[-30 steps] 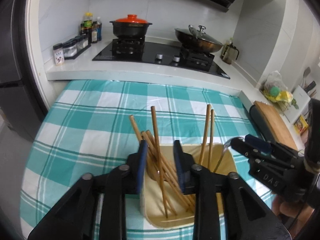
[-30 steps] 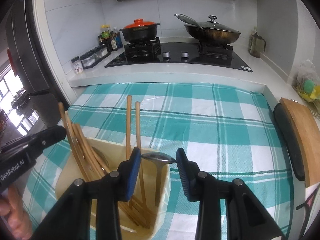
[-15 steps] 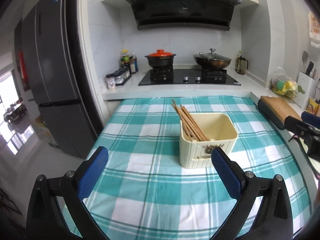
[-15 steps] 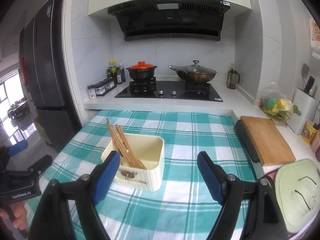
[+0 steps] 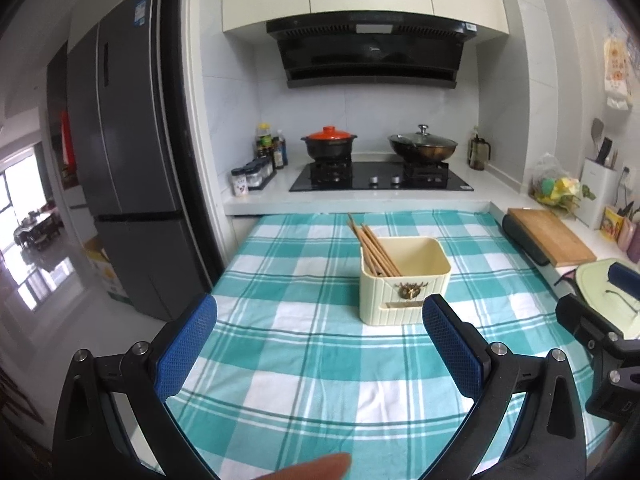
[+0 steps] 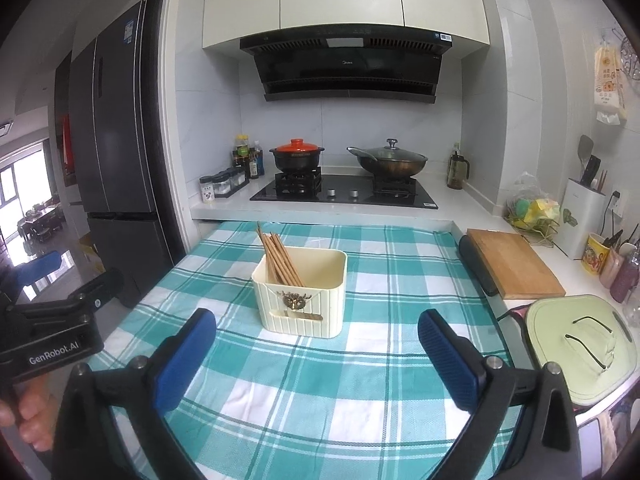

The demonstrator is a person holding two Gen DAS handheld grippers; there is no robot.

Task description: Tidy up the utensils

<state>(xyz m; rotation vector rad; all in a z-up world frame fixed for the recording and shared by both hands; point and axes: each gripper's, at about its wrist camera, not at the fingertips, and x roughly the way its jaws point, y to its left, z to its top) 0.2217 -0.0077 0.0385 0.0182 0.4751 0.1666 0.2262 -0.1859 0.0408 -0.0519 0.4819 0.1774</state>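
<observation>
A cream, ribbed utensil holder (image 5: pixel 404 284) stands upright near the middle of a teal-and-white checked tablecloth (image 5: pixel 312 344). A bundle of wooden chopsticks (image 5: pixel 372 246) sits in its left side, leaning back and to the left, tips poking above the rim. The right side of the holder looks empty from here, though its floor is hidden. No loose utensils show on the cloth, so the sorting appears finished or close to it.

What could go wrong: the chopsticks lean against one wall only, so a knock to the holder could tip it or spill them. If you reach in again, a wide-spread finger could catch the rim.

Your left gripper (image 5: pixel 320 350) hovers low over the near edge of the cloth, well apart from the holder, its blue pads (image 5: pixel 186 346) spread wide and nothing between them. A fingertip of yours shows at the bottom edge of that view. Your right gripper (image 6: pixel 316 358) is held the same way: level, pointing toward the stove, jaws wide apart, holding nothing.

Beyond the cloth, a gas hob (image 6: pixel 344 192) carries a black pot with an orange lid (image 6: pixel 297 154) and a lidded wok (image 6: pixel 387 160). A wooden cutting board (image 6: pixel 514 264) lies on the counter to your right, and a dark refrigerator (image 6: pixel 116 136) stands to your left.
</observation>
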